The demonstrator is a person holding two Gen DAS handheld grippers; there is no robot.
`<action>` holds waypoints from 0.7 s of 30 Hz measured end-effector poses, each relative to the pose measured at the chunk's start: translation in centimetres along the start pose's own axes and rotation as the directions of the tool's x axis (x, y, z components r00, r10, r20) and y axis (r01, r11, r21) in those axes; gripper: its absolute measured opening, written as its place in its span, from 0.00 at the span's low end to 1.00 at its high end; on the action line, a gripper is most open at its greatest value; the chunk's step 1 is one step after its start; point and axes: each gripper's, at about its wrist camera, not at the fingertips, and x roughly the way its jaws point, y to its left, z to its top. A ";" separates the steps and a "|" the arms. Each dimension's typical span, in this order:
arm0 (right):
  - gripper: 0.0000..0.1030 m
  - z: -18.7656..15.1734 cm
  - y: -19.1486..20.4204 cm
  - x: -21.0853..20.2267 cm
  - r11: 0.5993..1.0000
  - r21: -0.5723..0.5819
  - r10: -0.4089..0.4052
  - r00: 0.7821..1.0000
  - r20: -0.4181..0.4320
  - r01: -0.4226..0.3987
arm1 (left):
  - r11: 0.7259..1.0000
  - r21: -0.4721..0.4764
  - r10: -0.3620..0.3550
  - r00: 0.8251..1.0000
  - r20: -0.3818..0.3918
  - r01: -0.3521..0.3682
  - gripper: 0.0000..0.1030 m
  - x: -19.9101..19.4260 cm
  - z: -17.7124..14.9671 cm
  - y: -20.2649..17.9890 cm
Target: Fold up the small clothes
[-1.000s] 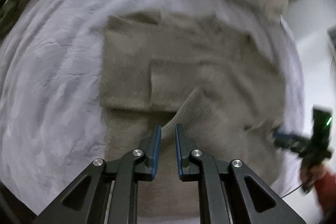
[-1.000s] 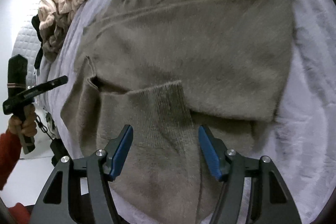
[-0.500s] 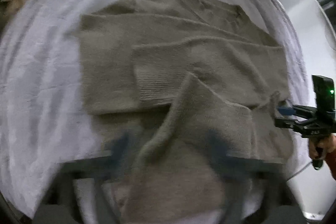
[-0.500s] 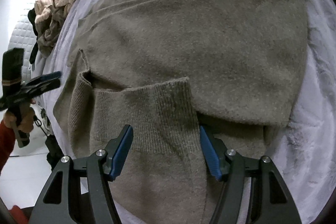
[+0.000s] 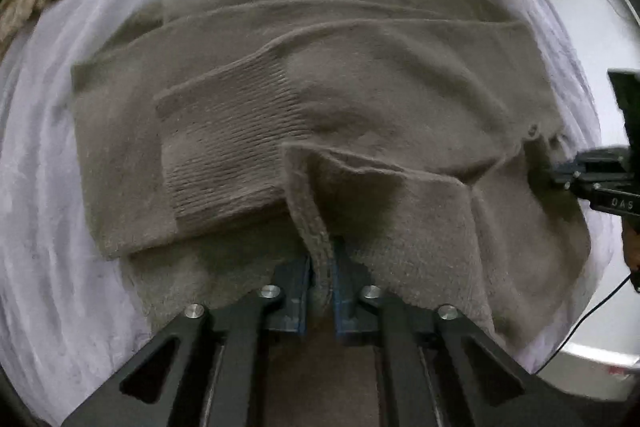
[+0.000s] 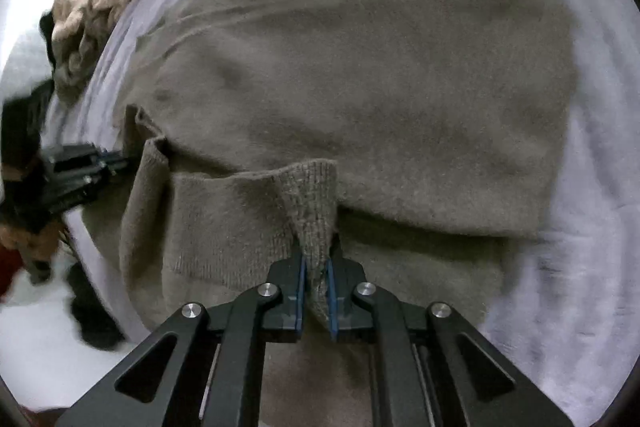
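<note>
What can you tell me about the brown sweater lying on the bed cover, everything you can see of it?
The sweater is a soft, fuzzy taupe knit with ribbed cuffs. It lies spread on a white bed cover, neckline at the far end, one sleeve folded across the body with its ribbed cuff lying flat. The left hand-held gripper and the right hand-held gripper are each shut on a ribbed edge of it, lifting the knit into a peak.

Sweater flat on blanket; clothes pile behind, at sweater's far left.
</note>
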 end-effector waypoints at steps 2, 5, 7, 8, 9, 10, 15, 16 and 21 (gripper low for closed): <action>0.09 -0.7 1.6 -2.0 0.993 -0.064 -0.094 0.994 0.060 0.097 | 0.999 -0.021 -0.023 0.998 0.058 0.025 0.10 -1.8 -0.8 0.2; 0.09 -1.5 3.5 -5.7 0.963 -0.116 -0.219 0.958 0.185 0.243 | 0.995 -0.090 -0.036 0.986 0.164 0.051 0.10 -5.8 -1.9 1.1; 0.09 -1.3 4.3 -8.1 0.943 -0.132 -0.264 0.930 0.258 0.304 | 0.989 -0.131 -0.035 0.973 0.226 0.066 0.10 -8.4 -2.3 1.8; 0.09 -1.0 4.6 -9.5 0.931 -0.138 -0.284 0.910 0.303 0.337 | 0.988 -0.142 -0.028 0.968 0.249 0.065 0.10 -9.3 -2.3 1.9; 0.09 -0.6 4.7 -10.4 0.924 -0.141 -0.295 0.897 0.329 0.356 | 0.986 -0.155 -0.016 0.959 0.285 0.063 0.10 -10.7 -2.3 2.3; 0.09 -0.1 4.8 -11.1 0.919 -0.143 -0.300 0.888 0.349 0.367 | 0.985 -0.164 -0.009 0.951 0.308 0.062 0.10 -11.4 -2.0 2.5; 0.09 4.2 3.7 -13.0 0.903 -0.127 -0.322 0.843 0.431 0.410 | 0.980 -0.192 0.038 0.911 0.411 0.046 0.10 -13.2 1.9 4.1; 0.09 5.1 3.4 -12.8 0.903 -0.121 -0.324 0.839 0.438 0.412 | 0.979 -0.196 0.042 0.906 0.421 0.045 0.10 -12.9 2.5 4.2; 0.09 10.9 0.1 -8.7 0.919 -0.079 -0.327 0.861 0.390 0.385 | 0.974 -0.225 0.104 0.905 0.413 -0.009 0.10 -9.0 7.8 5.8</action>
